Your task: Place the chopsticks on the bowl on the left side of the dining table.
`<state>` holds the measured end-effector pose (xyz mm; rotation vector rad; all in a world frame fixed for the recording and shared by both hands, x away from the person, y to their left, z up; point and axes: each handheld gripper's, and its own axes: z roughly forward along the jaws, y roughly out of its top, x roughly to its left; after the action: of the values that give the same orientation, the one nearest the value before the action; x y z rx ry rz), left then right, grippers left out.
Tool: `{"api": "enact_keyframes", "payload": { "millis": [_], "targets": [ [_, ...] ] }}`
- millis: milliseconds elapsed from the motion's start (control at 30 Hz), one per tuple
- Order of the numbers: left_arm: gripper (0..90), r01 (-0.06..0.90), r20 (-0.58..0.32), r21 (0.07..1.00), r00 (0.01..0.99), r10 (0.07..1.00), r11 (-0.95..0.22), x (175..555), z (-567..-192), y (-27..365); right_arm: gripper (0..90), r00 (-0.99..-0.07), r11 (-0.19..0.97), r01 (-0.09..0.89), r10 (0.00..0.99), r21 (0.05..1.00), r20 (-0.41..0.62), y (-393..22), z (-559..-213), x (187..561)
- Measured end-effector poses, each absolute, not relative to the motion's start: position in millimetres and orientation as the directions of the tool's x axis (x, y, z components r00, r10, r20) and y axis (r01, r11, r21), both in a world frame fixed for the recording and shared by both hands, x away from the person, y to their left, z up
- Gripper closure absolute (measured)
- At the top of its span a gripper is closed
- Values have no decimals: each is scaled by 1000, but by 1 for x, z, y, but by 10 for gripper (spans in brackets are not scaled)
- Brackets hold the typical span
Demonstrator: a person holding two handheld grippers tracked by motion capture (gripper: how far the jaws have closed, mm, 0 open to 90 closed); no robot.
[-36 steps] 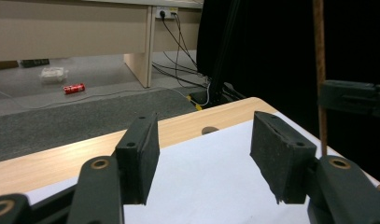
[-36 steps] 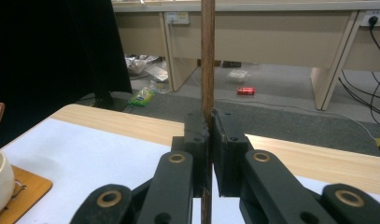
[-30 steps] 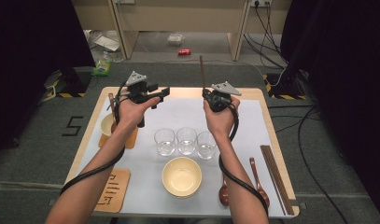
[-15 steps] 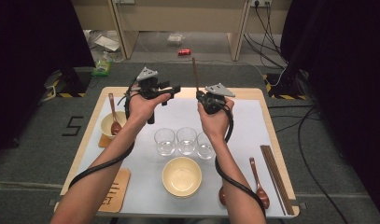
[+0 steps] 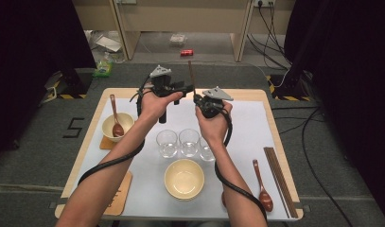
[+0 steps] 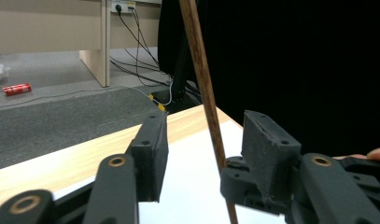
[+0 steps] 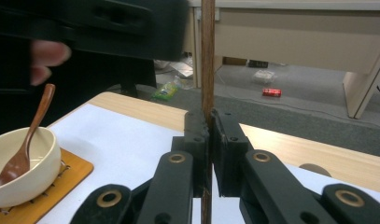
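The right tongs (image 5: pixel 196 98) are clenched on a dark wooden chopstick (image 5: pixel 190 75), its two black jaws pressed against the stick from both sides in the right gripper view (image 7: pixel 209 128). The left tongs (image 5: pixel 184 89) stand partly apart and have just been closing; in the left gripper view (image 6: pixel 204 149) the chopstick (image 6: pixel 202 79) rises between the two jaws, nearer the right-hand one, and neither pad presses on it.

The chopstick is thin, straight and reddish brown with a fine grain. It stands almost upright, a little tilted, above the far middle of the surface, its upper end reaching past the far edge in the high view and its lower end hidden below the jaws of the right tongs.

The surface (image 5: pixel 256 94) is a light wooden table covered by a white sheet (image 5: pixel 256 127). On it stand three clear glasses (image 5: pixel 188 141) in a row, a cream bowl (image 5: pixel 184 178) nearer the person, and at the left a second cream bowl (image 5: pixel 126 123) on an orange mat (image 5: pixel 105 144) with a brown spoon (image 5: pixel 116 120) in it. At the right lie another brown spoon (image 5: pixel 262 185) and more chopsticks (image 5: pixel 279 178), side by side.

Beyond the table lie grey carpet, light wooden furniture, black cables (image 5: pixel 270 28) and a red can (image 5: pixel 186 52) on the floor.
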<state>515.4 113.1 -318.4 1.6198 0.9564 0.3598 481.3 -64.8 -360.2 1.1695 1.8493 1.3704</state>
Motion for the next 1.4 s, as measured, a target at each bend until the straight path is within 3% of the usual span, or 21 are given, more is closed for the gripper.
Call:
{"api": "enact_keyframes", "payload": {
  "millis": [567, 667, 1100, 1400],
  "targets": [
    [833, 404, -316, 914, 635, 705, 45, 517, -327, 106, 852, -488, 105, 297, 871, 949, 57, -60, -356, 476],
    [842, 383, -288, 923, 641, 711, 28, 515, -325, 104, 837, -488, 104, 294, 871, 950, 56, -61, -357, 476],
    [843, 317, -203, 948, 626, 753, -8, 509, -322, 111, 564, -516, 155, 375, 854, 914, 67, -81, -357, 468],
    [843, 290, -177, 957, 601, 780, -7, 505, -317, 132, 529, -490, 176, 442, 868, 880, 73, -110, -370, 461]
  ]
}}
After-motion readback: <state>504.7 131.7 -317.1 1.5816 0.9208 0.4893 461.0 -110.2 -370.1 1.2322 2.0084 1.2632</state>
